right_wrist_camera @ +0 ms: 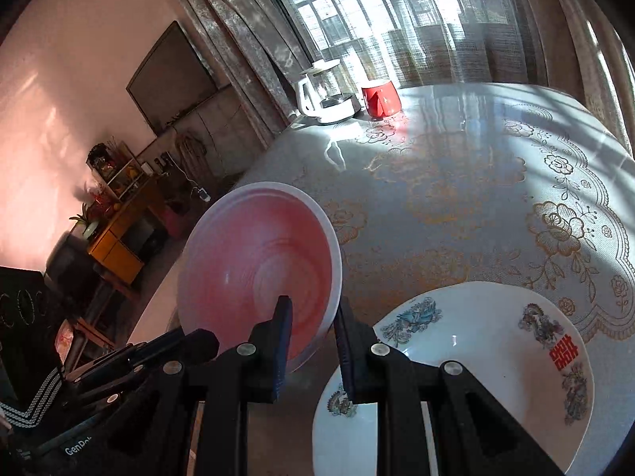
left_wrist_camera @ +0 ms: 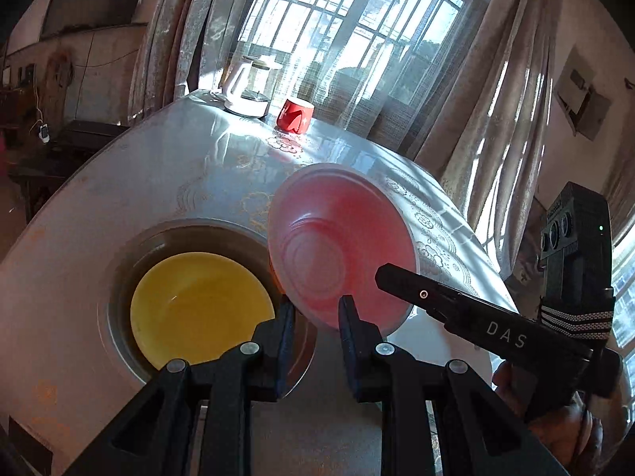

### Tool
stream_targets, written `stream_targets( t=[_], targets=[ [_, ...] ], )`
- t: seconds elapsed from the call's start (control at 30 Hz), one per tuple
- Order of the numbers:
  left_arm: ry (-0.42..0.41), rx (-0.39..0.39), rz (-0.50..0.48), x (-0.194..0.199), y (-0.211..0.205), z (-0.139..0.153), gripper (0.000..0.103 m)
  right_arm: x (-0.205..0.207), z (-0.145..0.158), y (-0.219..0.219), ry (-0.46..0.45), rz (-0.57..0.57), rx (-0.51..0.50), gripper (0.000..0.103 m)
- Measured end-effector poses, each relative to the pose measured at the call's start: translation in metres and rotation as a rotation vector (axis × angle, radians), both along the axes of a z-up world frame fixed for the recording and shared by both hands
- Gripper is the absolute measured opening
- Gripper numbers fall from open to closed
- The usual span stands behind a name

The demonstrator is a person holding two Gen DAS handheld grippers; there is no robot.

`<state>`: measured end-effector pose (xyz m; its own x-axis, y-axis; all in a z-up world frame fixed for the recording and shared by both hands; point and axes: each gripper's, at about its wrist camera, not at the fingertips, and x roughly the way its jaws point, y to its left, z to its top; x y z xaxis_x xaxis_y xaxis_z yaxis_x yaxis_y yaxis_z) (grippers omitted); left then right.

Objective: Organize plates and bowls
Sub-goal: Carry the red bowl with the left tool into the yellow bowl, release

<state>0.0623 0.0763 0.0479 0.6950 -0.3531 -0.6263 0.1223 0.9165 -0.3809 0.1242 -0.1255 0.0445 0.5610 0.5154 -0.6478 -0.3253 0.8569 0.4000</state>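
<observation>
Pink bowl [left_wrist_camera: 341, 238] is up off the table, tipped well onto its side, with both tongs on it. It looks like thin translucent plastic: rosy in the middle, a pale whitish rim, concentric rings moulded around the base.

The left gripper [left_wrist_camera: 317, 313] has its dark blue pads clenched on the near edge of the rim. The right gripper [right_wrist_camera: 313, 317] is clamped on the rim too, one pad inside the bowl and one outside. So it's a two-handed hold, with neither one released.

From the left wrist view, a yellow plate [left_wrist_camera: 198, 305] lies flat just left of the bowl. It's smooth and glossy, and it sits inside a round dark ring in the tabletop. From the right wrist view, a white plate [right_wrist_camera: 476, 357] lies just right of the bowl. It looks like glazed ceramic, with blue-grey dragon and phoenix style decals and a red double-happiness character.

The table [left_wrist_camera: 158, 182] is round, under a shiny cover with gold floral lace patterning. At the far edge, by the sheer curtain, there's a red mug [left_wrist_camera: 295, 116] with white marks I can't read and a white kettle [left_wrist_camera: 246, 95] with a clear glass body.

Readable writing: "DAS" on the right gripper's black body. The left one has a label starting "Gen", but the rest is cut off.
</observation>
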Motion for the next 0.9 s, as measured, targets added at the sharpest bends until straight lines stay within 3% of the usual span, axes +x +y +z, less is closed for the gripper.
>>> stream_targets(
  t=[0.4,0.9],
  targets=[
    [0.057,-0.03,0.126,-0.024,0.059,-0.021,0.022,-0.009,-0.022,0.067,0.055,0.158,-0.042,0.021],
    [0.121,-0.021,0.177,-0.017,0.073,-0.042,0.022,-0.001,-0.041,0.08,0.109,0.155,-0.086,0.022]
  ],
)
